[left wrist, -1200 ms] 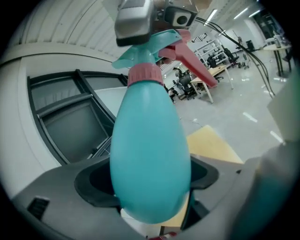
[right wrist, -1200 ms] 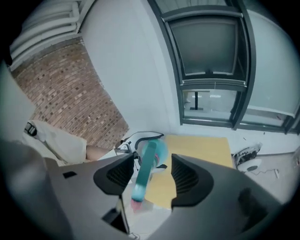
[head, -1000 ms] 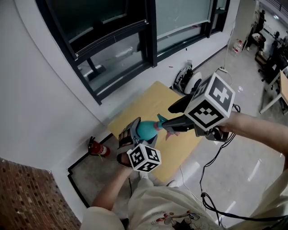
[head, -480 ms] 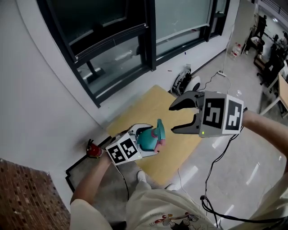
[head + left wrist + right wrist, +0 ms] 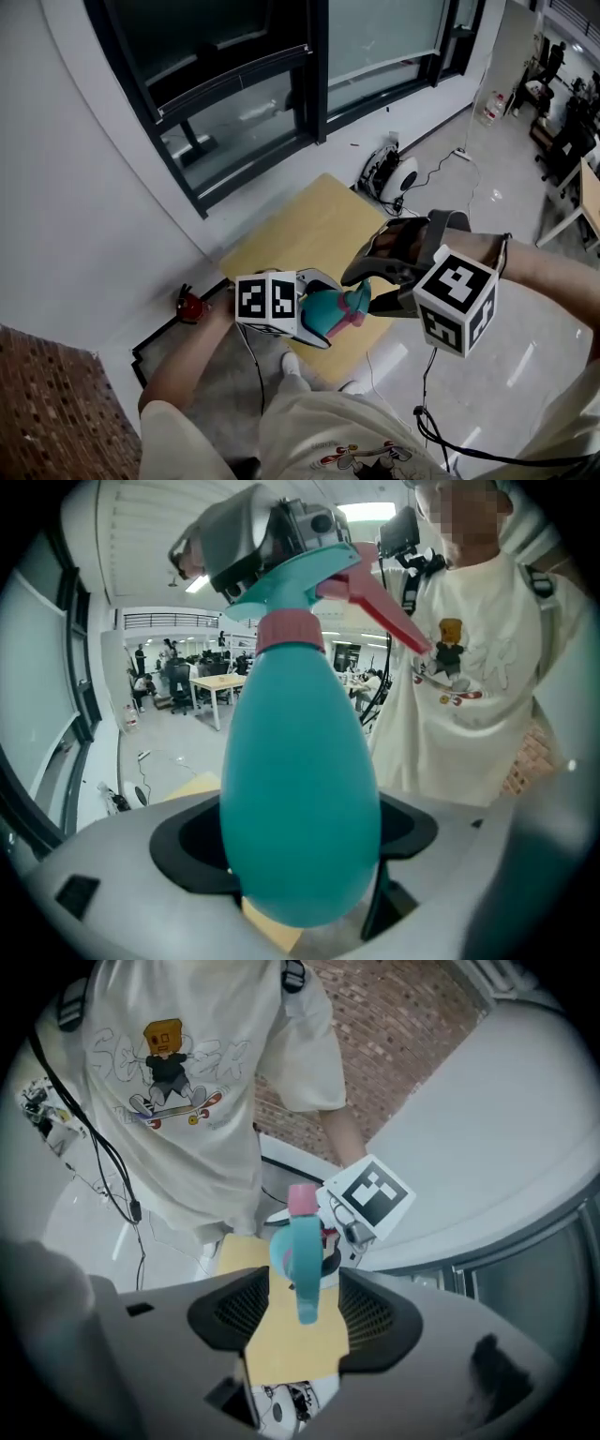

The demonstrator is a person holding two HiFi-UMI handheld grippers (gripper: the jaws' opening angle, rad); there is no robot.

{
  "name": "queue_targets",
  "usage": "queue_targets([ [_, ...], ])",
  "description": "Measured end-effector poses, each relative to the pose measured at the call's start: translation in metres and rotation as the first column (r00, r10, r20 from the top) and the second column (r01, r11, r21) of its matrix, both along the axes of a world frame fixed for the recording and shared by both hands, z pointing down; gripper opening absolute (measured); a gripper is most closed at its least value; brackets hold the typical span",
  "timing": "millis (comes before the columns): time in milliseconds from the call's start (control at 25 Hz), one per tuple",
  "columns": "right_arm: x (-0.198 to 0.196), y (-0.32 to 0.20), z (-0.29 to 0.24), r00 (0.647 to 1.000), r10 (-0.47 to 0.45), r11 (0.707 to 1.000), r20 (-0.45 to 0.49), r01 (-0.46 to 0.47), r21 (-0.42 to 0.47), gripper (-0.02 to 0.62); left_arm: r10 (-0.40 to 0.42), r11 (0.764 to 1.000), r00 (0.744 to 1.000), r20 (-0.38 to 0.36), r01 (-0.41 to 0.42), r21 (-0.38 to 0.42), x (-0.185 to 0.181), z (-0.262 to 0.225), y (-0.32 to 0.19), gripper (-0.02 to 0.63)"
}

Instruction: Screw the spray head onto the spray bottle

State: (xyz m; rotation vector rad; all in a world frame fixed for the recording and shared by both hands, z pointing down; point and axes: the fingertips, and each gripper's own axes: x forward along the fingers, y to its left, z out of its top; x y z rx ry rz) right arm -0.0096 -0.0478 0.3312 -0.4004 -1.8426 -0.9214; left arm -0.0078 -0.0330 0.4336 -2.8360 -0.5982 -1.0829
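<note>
One teal egg-shaped plastic spray bottle (image 5: 300,789) is clamped by the left hand-held gripper (image 5: 317,321) over the yellow wooden counter's (image 5: 300,220) 5 o'clock edge, its teal pink-triggered spray head (image 5: 303,1258) straddled untouched at 3 o'clock by the wide-open right hand-held gripper (image 5: 302,1314); closing and twisting are judged next.
</note>
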Motion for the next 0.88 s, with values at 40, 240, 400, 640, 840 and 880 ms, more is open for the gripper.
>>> queue_targets([
  [40,0.0,0.002,0.0,1.0,-0.012,1.0,-0.005,0.012,-0.016,0.233,0.016,1.0,1.0,0.015,-0.016,0.012,0.001,0.0,0.0,0.426],
  [240,-0.001,0.016,0.007,0.997,-0.063,0.996,-0.033,0.061,-0.071,0.169,0.056,0.997,0.997,0.049,-0.059,0.058,0.004,0.007,0.004,0.426],
  [400,-0.001,0.026,0.017,0.994,-0.09,0.993,-0.064,0.085,-0.084,0.131,0.073,0.995,0.995,0.063,-0.077,0.066,0.005,0.01,0.009,0.426],
  [640,-0.001,0.011,0.022,0.995,0.075,0.983,-0.064,-0.085,-0.165,0.129,-0.059,0.991,0.998,0.013,0.057,0.122,0.012,0.014,-0.009,0.426],
  [840,0.004,0.009,0.028,0.978,0.198,0.941,-0.07,-0.21,-0.265,0.129,-0.143,0.982,0.99,-0.015,0.143,0.125,0.02,0.02,-0.009,0.426],
  [880,0.005,0.009,0.03,0.978,0.197,0.94,-0.074,-0.209,-0.269,0.129,-0.143,0.982,0.99,-0.019,0.144,0.125,0.021,0.023,-0.009,0.426],
])
